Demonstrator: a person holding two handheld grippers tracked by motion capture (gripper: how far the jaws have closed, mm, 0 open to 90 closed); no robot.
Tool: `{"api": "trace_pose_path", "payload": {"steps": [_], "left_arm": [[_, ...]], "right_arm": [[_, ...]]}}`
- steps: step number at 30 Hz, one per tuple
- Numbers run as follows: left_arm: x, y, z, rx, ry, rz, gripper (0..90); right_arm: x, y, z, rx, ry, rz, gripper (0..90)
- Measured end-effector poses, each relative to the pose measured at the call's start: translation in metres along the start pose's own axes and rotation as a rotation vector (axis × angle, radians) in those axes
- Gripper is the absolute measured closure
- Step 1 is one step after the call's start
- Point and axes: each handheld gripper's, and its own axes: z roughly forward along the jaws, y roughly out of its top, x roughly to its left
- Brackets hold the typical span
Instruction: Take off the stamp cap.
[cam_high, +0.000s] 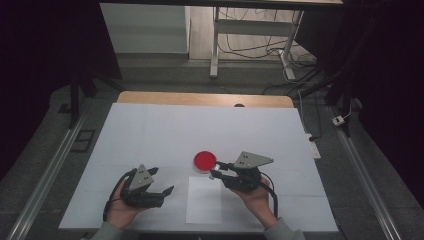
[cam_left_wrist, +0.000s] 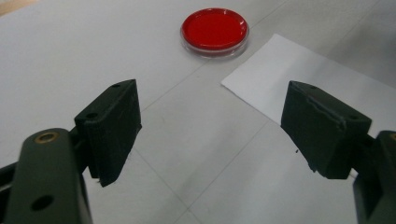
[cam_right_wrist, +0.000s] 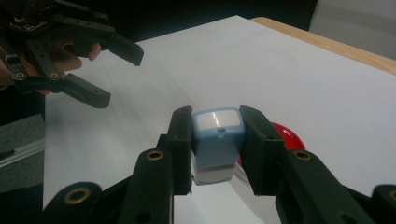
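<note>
On the white worktop (cam_high: 150, 130), two hand-held tools are working near its near edge. The right tool (cam_high: 216, 169) is gripping a small pale blue and white block (cam_right_wrist: 215, 142) between its two black pads; in the right gripper view the block is sitting upright between the pads, with both pads pressing on its sides and its glossy top face catching the light. In the high view this tool's tips are lying just beside the red dish (cam_high: 205, 161), at the dish's near right edge; whether the block is touching the dish cannot be told. The red dish is a shallow round container with a clear rim, resting flat on the worktop near its middle, and in the right gripper view it is showing partly behind the right pad.

The left tool (cam_high: 162, 181) is standing wide, with nothing between its pads. In the left gripper view the bare worktop is showing between the two pads, with the red dish (cam_left_wrist: 214, 31) farther off and the corner of a white paper sheet (cam_left_wrist: 299, 79) near the right pad. The white paper sheet (cam_high: 204, 200) is lying flat between the two hands, just on the near side of the red dish. The left hand (cam_high: 122, 207) is holding its tool well apart from the dish and the block.
</note>
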Motion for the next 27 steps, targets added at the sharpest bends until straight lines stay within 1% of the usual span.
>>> {"api": "trace_pose_path", "payload": {"steps": [9,19,27], "left_arm": [[-0.007,0.010,0.008,-0.005,-0.018,0.017,20.8],[-0.012,0.017,0.016,-0.008,-0.033,0.022,21.9],[-0.021,0.026,0.025,-0.014,-0.046,0.040,23.4]], "right_arm": [[0.000,0.001,0.000,-0.006,-0.001,0.005,66.0],[0.001,0.001,0.001,-0.016,-0.004,0.017,65.9],[0.001,0.002,0.001,-0.023,-0.004,0.029,65.9]]}}
